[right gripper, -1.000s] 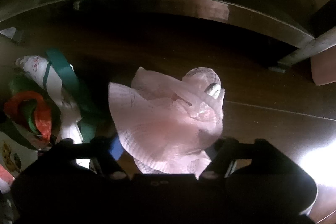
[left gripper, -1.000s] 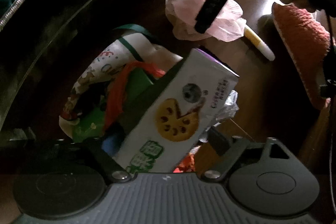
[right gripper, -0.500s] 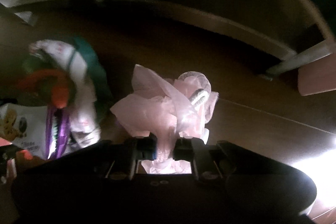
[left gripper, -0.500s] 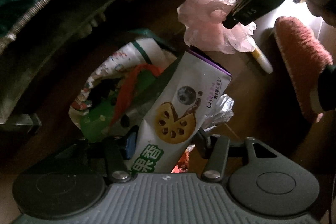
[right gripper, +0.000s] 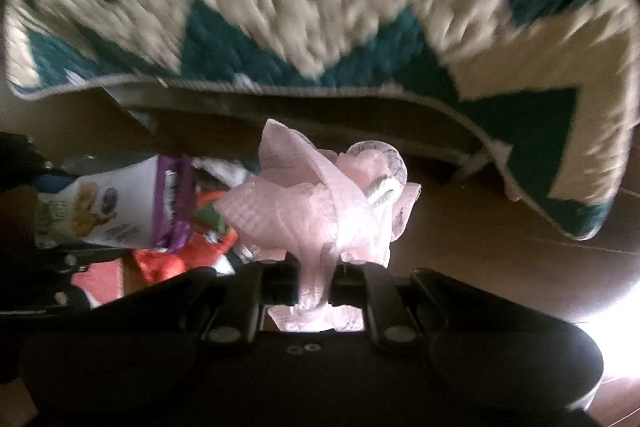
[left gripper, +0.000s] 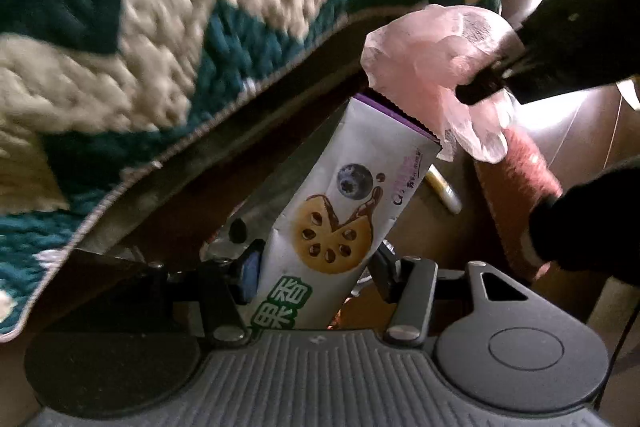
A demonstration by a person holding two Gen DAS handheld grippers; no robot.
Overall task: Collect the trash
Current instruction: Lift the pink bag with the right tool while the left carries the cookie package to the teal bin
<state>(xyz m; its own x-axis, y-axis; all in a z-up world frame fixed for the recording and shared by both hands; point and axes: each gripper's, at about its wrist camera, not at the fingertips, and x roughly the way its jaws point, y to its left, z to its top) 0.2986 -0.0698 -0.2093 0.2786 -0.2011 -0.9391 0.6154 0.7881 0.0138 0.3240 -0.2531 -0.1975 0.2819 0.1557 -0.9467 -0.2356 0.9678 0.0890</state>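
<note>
A white biscuit wrapper [left gripper: 344,211] with a purple top edge and green lettering stands between the fingers of my left gripper [left gripper: 312,267], which is shut on it and holds it above the floor. My right gripper [right gripper: 316,283] is shut on a crumpled pink plastic wrap [right gripper: 332,203]. In the left wrist view that pink plastic wrap [left gripper: 436,67] hangs from the dark right gripper [left gripper: 484,87] just beyond the wrapper's top. The right wrist view shows the biscuit wrapper [right gripper: 116,203] at the left, over more wrappers [right gripper: 192,243] in red, green and white on the floor.
A teal and cream knitted blanket [left gripper: 168,27] hangs over a dark furniture edge [left gripper: 224,155] close ahead. On the brown wooden floor [right gripper: 500,267] lie a reddish slipper [left gripper: 516,179] and a small pale tube [left gripper: 442,189]. A dark sleeve [left gripper: 588,219] is at the right.
Both grippers closed on their items, the left on the biscuit wrapper and the right on the pink plastic, and rose from the floor. The blanket now fills the upper part of both views.
</note>
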